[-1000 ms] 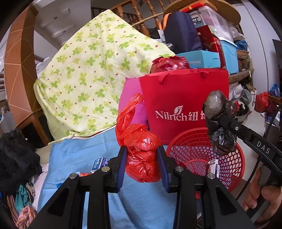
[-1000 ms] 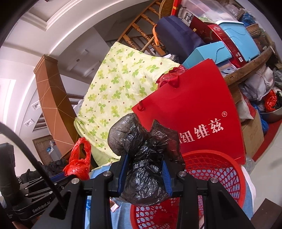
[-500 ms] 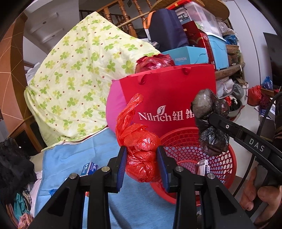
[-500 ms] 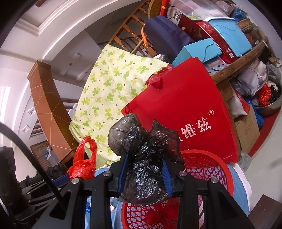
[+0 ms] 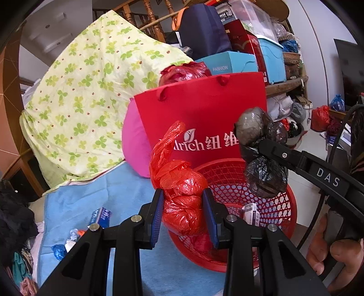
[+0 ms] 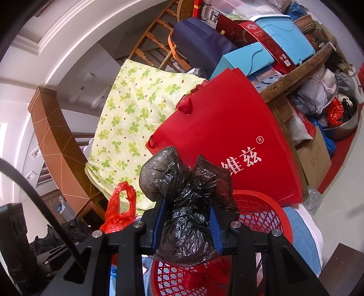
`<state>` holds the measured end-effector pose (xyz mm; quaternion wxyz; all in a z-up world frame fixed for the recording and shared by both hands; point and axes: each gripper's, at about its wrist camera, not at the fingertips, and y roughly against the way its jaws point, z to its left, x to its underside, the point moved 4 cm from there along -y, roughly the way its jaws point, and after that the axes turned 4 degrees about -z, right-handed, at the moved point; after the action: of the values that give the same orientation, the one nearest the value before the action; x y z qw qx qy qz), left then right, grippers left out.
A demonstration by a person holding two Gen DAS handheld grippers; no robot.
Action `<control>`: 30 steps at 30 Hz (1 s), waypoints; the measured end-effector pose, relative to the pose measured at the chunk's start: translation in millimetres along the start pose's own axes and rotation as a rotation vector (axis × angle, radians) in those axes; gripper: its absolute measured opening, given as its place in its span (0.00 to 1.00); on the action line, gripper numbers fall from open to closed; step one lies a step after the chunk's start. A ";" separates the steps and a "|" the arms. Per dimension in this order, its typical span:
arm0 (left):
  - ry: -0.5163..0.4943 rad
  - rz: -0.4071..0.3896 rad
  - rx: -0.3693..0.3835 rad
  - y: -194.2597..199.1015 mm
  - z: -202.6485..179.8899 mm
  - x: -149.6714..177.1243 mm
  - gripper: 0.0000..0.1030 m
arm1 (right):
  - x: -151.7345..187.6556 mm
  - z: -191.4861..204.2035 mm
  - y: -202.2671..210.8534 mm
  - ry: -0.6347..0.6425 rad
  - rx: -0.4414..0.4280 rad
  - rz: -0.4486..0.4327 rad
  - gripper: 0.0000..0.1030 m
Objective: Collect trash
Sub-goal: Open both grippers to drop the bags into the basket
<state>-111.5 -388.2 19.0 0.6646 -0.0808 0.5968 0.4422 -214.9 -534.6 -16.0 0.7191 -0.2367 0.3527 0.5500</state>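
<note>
A blue cloth (image 5: 118,200) carries the red mesh basket (image 5: 282,218) at its right edge, small scraps (image 5: 68,243) at its left.

Setting was a cluttered home storage corner beside a wooden staircase (image 5: 145,18). Evidence: clover-print bedsheet (image 5: 91,91) draped over a pile, stacked boxes and a blue plastic bin (image 6: 286,36) on a wooden shelf (image 6: 302,68), bagged items on the floor.
</note>
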 end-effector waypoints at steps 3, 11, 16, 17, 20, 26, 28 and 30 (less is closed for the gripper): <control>0.016 0.020 0.033 -7.3 -2.1 2.8 0.36 | 2.2 -3.6 -2.3 -0.018 0.009 0.016 0.38; 0.108 0.075 0.157 -32.4 -1.6 17.5 0.39 | 7.9 -15.1 -10.8 -0.063 0.043 0.067 0.39; 0.135 0.083 0.205 -43.2 0.2 26.1 0.53 | 11.4 -20.4 -13.7 -0.109 0.054 0.080 0.68; 0.134 0.077 0.201 -43.6 1.3 27.2 0.54 | 11.4 -19.3 -13.8 -0.103 0.053 0.078 0.68; 0.143 0.068 0.203 -42.3 6.6 30.9 0.55 | 10.3 -10.0 -11.4 -0.061 0.051 0.045 0.68; 0.173 0.067 0.151 -36.4 35.0 45.2 0.56 | 10.3 16.7 -8.2 0.025 0.018 -0.016 0.68; 0.191 0.077 0.118 -32.7 52.3 56.3 0.56 | 13.4 30.7 -9.4 0.055 -0.007 -0.026 0.68; 0.212 0.085 0.097 -28.4 67.9 67.2 0.56 | 19.1 50.2 -11.2 0.098 -0.046 -0.035 0.68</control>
<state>-50.0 -329.0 -32.4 0.5816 -0.0693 0.6873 0.4296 -188.9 -489.3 0.9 0.7050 -0.2859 0.3706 0.5329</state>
